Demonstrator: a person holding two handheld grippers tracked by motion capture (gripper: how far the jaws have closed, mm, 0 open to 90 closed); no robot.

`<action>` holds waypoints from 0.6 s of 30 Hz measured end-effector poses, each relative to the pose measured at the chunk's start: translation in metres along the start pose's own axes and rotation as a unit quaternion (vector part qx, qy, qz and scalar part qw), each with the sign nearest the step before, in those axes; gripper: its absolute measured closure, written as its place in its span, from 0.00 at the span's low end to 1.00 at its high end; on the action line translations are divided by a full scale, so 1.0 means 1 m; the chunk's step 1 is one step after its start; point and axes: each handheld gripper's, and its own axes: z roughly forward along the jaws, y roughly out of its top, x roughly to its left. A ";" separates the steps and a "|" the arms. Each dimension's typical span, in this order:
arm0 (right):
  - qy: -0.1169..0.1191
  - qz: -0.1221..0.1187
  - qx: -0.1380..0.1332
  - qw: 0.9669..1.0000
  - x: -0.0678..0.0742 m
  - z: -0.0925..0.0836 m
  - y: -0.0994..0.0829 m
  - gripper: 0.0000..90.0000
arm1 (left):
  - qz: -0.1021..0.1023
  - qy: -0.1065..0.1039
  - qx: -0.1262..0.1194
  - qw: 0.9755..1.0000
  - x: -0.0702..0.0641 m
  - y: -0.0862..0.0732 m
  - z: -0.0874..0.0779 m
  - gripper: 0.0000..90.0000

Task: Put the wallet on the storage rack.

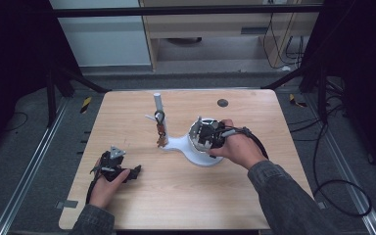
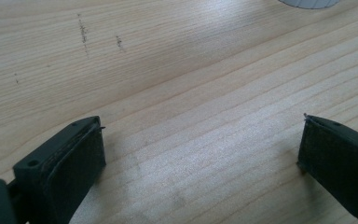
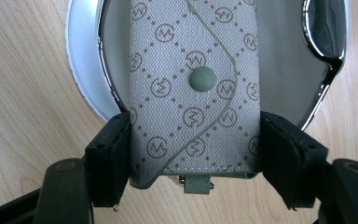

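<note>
A grey-green monogram pouch (image 3: 191, 79) with a snap button lies over the round white dish (image 3: 81, 79) with a chrome rim. My right gripper (image 3: 195, 140) is shut on the pouch, one jaw pressed against each side near its lower end. In the high view my right gripper (image 1: 200, 134) sits over the dish end of a white stand (image 1: 178, 144). The stand's upright post (image 1: 157, 104) carries a dark ring with a brown strap (image 1: 161, 128). My left gripper (image 1: 134, 172) rests on the bare wooden table (image 1: 176, 196) at the front left, open with nothing between its jaws (image 2: 203, 126).
A small dark round mark (image 1: 222, 103) sits near the table's far edge. An edge of the white stand (image 2: 307, 3) lies beyond the left gripper. Black frame legs and cables (image 1: 342, 196) surround the table on the floor.
</note>
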 end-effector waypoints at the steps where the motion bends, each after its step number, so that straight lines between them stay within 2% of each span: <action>1: 0.000 -0.001 0.000 1.000 0.000 0.000 0.000 0.34 | 0.000 0.000 0.000 1.000 0.000 0.000 0.000 0.00; 18: 0.010 0.002 0.006 1.000 -0.001 0.005 0.002 0.34 | 0.003 -0.001 0.003 1.000 0.000 0.000 0.000 0.00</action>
